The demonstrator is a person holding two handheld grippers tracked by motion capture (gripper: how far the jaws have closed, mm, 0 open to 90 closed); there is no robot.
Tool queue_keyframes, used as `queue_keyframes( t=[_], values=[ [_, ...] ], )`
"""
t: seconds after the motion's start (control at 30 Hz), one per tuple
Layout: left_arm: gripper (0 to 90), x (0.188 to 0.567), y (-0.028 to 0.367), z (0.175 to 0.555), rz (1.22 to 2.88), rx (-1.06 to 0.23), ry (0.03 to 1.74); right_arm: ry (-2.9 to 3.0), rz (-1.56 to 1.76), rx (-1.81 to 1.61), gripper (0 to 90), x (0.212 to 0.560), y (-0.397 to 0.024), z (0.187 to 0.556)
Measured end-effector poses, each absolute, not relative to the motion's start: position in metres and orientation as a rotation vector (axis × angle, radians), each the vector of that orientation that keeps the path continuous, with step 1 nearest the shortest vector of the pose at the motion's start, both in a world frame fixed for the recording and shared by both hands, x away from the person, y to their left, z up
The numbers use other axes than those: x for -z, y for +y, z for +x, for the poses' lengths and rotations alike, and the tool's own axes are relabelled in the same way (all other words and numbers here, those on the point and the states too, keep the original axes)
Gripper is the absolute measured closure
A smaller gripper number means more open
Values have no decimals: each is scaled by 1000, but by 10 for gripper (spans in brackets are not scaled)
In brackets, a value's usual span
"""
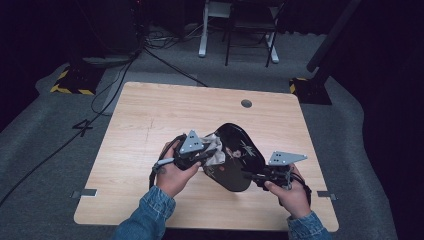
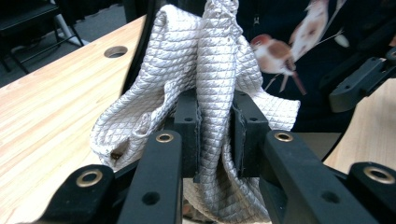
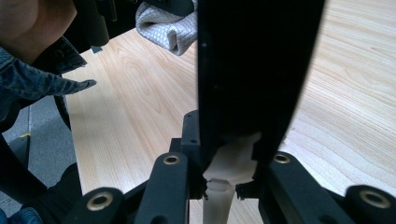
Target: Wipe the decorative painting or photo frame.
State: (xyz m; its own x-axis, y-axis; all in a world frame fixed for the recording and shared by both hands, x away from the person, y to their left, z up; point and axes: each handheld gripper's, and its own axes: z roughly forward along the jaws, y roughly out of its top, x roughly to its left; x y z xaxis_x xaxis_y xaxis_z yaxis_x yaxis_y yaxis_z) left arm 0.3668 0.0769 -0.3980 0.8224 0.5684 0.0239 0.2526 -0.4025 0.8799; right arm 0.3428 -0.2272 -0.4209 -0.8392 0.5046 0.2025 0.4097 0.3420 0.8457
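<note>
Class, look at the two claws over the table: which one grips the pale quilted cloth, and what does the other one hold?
The left claw pinches the quilted cloth; the right claw instead clamps the black tray by its edge.

The high view looks forward and down from above the person's side of the worktop [image 1: 150, 125], taking in its whole surface and the floor beyond. The left gripper view sits very close behind its own fingers [image 2: 187, 121], facing the grey cloth [image 2: 210, 70]. The right gripper view looks along the black tray [image 3: 252, 60]. All three views share cloth, tray and worktop.
</note>
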Motion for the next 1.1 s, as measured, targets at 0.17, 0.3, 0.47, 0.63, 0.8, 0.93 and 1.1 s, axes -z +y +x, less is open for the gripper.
queue_keyframes(
  t=[0.17,0.3,0.47,0.63,0.8,0.93,1.1],
  values=[
    [753,402,87,371,2007,-415,640,2497,853,-1532,776,421,-228,343],
    [753,406,92,373,1996,-398,663,2498,851,-1535,774,421,-227,343],
    [754,405,86,370,2014,-404,666,2498,854,-1533,774,420,-227,343],
    [754,405,74,364,2044,-386,635,2498,858,-1532,772,421,-226,343],
    [754,404,60,357,2063,-368,584,2500,858,-1530,773,421,-226,344],
    [754,403,47,350,2076,-353,533,2502,857,-1528,775,421,-226,344],
    [755,404,45,349,2080,-351,515,2500,860,-1529,775,421,-226,344]
  ],
)
